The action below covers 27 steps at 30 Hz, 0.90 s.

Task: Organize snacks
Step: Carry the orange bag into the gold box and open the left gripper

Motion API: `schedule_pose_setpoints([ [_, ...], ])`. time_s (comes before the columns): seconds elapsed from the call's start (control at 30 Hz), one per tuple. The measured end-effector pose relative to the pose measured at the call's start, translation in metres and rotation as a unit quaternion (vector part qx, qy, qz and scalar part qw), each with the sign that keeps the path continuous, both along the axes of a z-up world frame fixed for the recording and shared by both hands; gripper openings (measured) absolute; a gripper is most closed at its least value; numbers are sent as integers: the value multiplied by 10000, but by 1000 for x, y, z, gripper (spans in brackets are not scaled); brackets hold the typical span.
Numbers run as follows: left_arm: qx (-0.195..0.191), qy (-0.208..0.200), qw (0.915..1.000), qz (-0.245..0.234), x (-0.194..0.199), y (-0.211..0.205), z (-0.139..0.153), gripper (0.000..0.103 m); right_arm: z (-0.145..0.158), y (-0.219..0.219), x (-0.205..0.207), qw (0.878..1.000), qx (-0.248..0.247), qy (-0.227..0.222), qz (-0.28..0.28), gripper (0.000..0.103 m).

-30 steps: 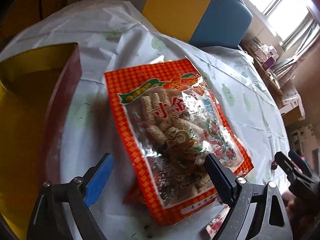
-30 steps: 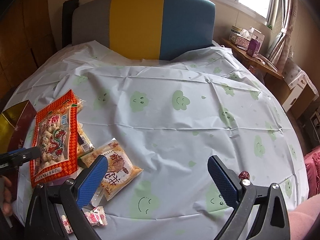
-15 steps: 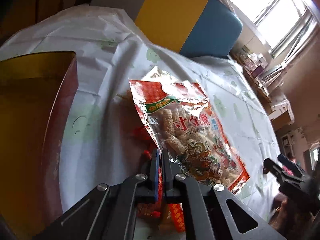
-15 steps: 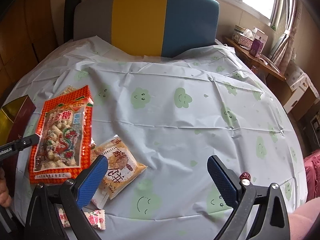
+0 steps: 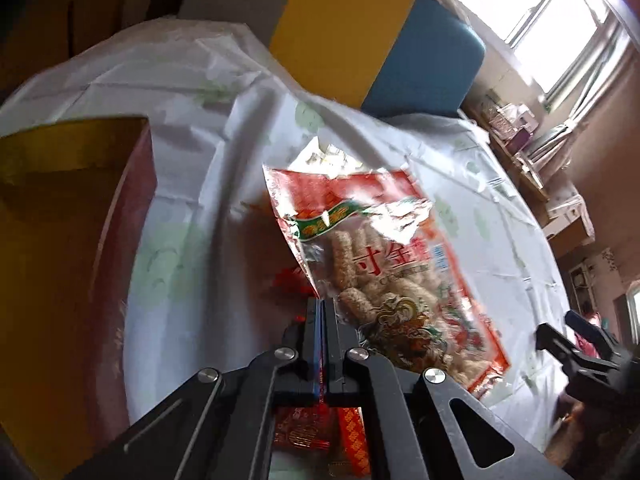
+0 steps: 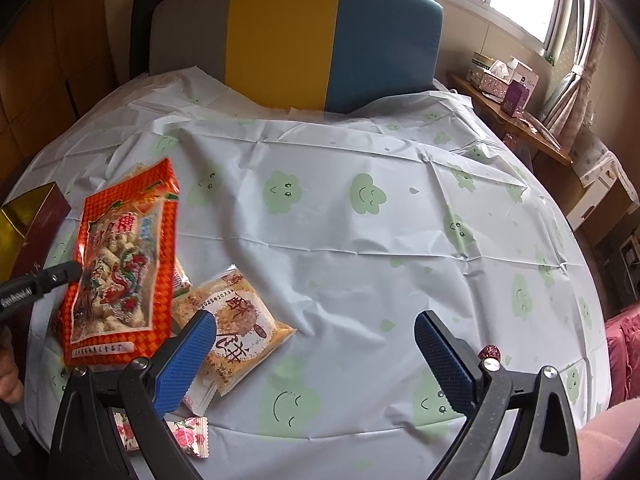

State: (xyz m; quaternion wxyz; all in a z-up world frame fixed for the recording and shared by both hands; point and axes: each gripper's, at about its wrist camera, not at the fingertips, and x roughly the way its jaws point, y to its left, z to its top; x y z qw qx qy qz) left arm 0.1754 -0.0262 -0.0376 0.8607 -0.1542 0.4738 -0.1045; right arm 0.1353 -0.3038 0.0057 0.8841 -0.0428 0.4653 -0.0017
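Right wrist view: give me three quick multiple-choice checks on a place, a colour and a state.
1. Where is the gold-and-red box?
A. left edge of the table
B. centre
C. on the chair

2. What colour is the border of the big snack bag?
A. green
B. orange-red
C. black

3. How is the right tool?
A. shut on a candy
B. shut on the bag
C. open, nothing between its fingers

Answers: 1 A, it sits at the tablecloth's left rim. 2 B, an orange-red checked frame surrounds the clear window. 3 C, its blue pads stand wide apart over bare tablecloth.
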Motion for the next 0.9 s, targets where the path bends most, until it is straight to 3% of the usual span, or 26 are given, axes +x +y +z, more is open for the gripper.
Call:
schedule_pose_setpoints([
  [0.37,45,-993,9947,-266,-19,3,78,0,-2,1,-1,10000,-5,29,2,97],
  [0.7,-18,-1577,9870,-298,-39,22,131,0,-2,3,-3,10000,-77,9,-1,96],
  [0.9,-37,-1764,9843,-76,-44,46,153,0,-1,3,-4,9999,-117,-11,-29,96],
])
